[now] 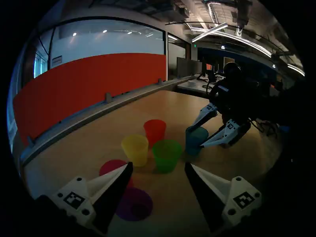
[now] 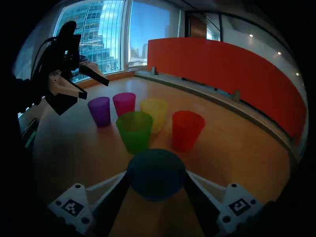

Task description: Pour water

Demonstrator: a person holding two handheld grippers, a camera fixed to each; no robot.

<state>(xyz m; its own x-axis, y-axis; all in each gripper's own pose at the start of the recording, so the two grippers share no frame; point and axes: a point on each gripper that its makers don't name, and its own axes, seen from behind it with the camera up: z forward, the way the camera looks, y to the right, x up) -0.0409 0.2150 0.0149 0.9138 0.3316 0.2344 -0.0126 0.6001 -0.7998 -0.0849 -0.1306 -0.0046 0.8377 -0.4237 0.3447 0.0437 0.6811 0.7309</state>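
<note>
The right tool is clamped on the blue cup, just beside the green cup on the bench. The left tool is apart and empty, near the purple cup and pink cup.

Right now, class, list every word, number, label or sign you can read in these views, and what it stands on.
No text reads clearly.
Too small to read: wall sign.
Patterns, not text: square markers on left gripper and right gripper.
No label visible: blue cup.
</note>
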